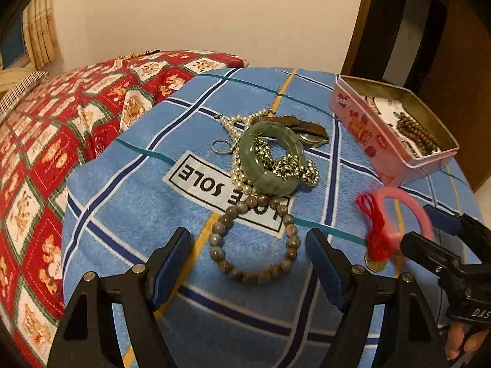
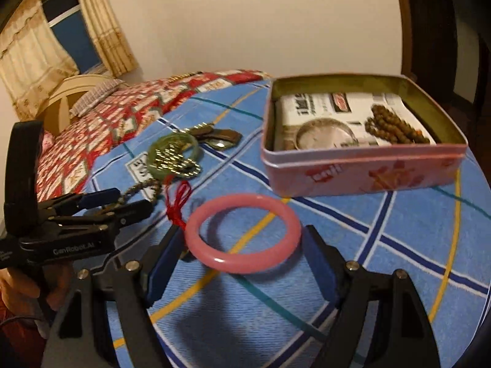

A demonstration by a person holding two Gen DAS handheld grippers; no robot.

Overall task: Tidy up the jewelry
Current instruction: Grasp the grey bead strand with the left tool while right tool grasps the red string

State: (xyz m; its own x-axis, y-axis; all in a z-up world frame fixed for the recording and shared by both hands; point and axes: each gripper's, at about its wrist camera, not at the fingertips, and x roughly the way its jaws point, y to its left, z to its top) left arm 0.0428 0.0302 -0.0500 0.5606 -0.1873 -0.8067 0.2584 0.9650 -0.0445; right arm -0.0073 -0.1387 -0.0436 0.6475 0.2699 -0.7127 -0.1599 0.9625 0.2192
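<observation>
Pink bangle (image 2: 244,233) sits gripped between your right gripper (image 2: 242,263) fingers, near the tin (image 2: 362,168); your left gripper (image 1: 248,266) gapes wide around the bead bracelet (image 1: 254,242).

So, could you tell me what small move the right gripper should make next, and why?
Probably carry the pink bangle forward and right, over the open pink tin. The right gripper fingers appear to hold the bangle across its width above the blue checked blanket, and the tin already holds a brown bead strand.
</observation>
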